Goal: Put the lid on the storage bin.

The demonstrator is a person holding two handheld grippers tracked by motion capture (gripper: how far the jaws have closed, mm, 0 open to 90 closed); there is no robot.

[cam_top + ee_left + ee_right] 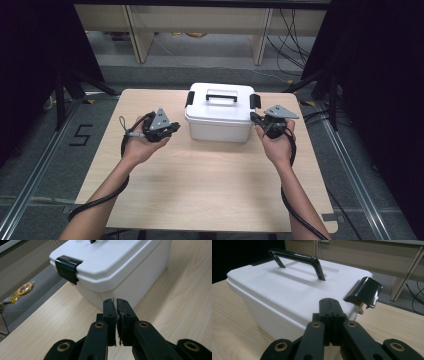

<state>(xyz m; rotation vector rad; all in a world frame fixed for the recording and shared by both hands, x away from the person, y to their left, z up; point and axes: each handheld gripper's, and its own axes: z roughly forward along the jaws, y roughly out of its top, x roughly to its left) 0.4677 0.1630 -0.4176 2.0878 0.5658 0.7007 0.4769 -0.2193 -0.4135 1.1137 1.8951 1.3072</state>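
**Both grippers flank the latched box, right latch already lifted**

High view: a white rectangular plastic storage box (220, 117) with a black carry handle (221, 96) on its lid sits at the far middle of the pale wooden bench (200, 185). The left gripper (172, 127) is held just to the box's left, apart from it; the right gripper (255, 119) is close against the box's right end, below the black right latch (255, 101). The black left latch (189, 98) lies at the opposite end. Nothing else stands on the bench; beyond it are wooden furniture legs and loose cables on the floor.

Left gripper view: the left gripper (116, 301) has its jaws nearly together with only a thin slit between them, holding nothing. It points at the box's white wall (120, 282), a little short of it. The left latch (67, 268) looks folded down over the lid's rim, above and to the side of the jaw tips.

Right gripper view: the right gripper (331, 301) is pressed shut and empty, beside the box's corner. The right latch (365, 291) is swung up and outward, seemingly released.

Judgement: the work in hand appears to be unlatching the box. The next move likely calls for the left gripper to rise to its latch and lever it up; the lid's overhanging rim may hinder the approach.
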